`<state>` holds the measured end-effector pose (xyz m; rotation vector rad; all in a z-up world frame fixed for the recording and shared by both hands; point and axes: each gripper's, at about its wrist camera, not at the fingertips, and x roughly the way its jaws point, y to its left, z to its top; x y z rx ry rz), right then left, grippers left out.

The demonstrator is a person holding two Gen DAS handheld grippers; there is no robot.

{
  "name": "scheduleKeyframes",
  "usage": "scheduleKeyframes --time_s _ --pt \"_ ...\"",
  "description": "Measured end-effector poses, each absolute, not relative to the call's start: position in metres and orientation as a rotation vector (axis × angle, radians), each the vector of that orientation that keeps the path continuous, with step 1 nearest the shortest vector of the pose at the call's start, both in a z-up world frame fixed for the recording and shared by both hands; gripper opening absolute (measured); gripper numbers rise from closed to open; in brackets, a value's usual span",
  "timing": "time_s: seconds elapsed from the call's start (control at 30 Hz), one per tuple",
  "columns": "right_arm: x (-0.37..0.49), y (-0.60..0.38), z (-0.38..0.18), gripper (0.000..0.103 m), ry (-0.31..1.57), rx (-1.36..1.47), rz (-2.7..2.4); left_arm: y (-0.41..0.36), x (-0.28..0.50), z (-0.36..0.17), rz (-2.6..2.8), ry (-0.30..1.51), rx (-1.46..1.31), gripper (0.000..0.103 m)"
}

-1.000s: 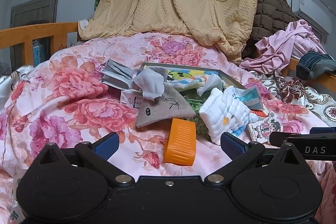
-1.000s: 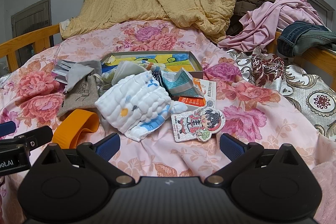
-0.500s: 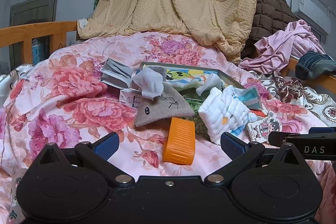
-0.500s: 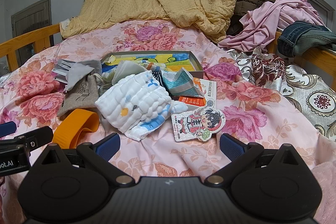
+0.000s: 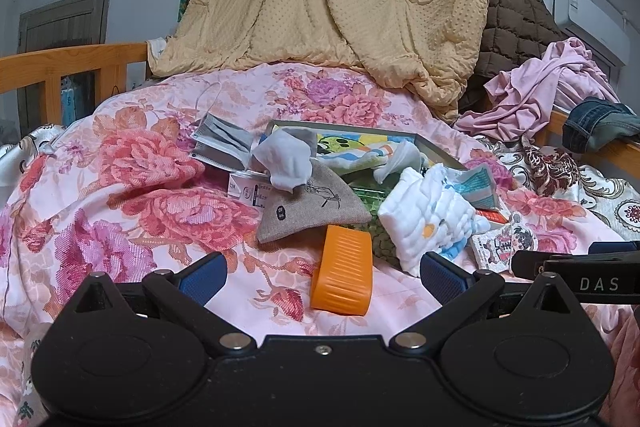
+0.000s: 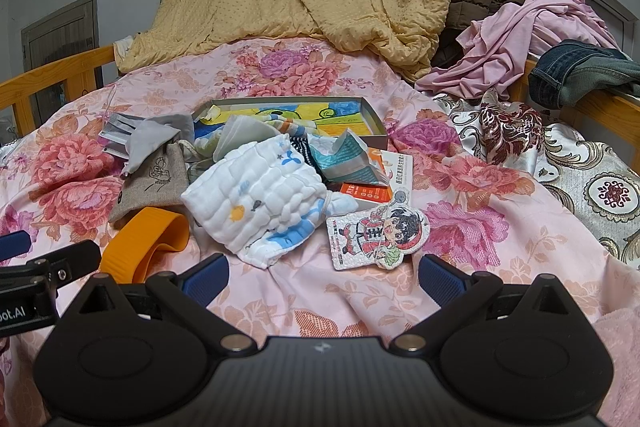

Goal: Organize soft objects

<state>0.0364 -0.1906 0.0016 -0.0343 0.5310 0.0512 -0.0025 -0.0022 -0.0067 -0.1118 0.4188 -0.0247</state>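
On the floral quilt (image 6: 460,227) a shallow box (image 6: 372,115) is seen; the white quilted cloth (image 6: 256,195) is heaped just before it (orange band (image 6: 136,247) beside). Both grippers, left (image 5: 320,277) and right (image 6: 322,277), are held wide apart, empty.

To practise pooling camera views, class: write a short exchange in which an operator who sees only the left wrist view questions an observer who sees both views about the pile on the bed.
Operator: Is the orange block solid?
Observer: No. The right wrist view shows it as an open, curved band, hollow inside.
Operator: I see the right gripper only from the side. Is it open?
Observer: Yes. It stands wide open with nothing in it, short of the white cloth.
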Motion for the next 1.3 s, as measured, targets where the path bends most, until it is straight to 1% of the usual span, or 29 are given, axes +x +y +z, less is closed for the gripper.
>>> scheduleKeyframes --time_s 0.9,1.07,1.3 --pt "0.038 -0.194 0.002 0.103 0.545 -0.010 0.052 0.000 0.001 -0.005 -0.024 0.431 -0.107 0.102" --pt "0.044 -0.200 0.007 0.103 0.557 0.022 0.073 0.000 0.011 -0.007 -0.036 0.468 -0.091 0.102" --pt "0.072 -0.194 0.017 0.103 0.525 -0.058 0.182 0.001 0.036 -0.015 -0.090 0.544 -0.057 0.102"
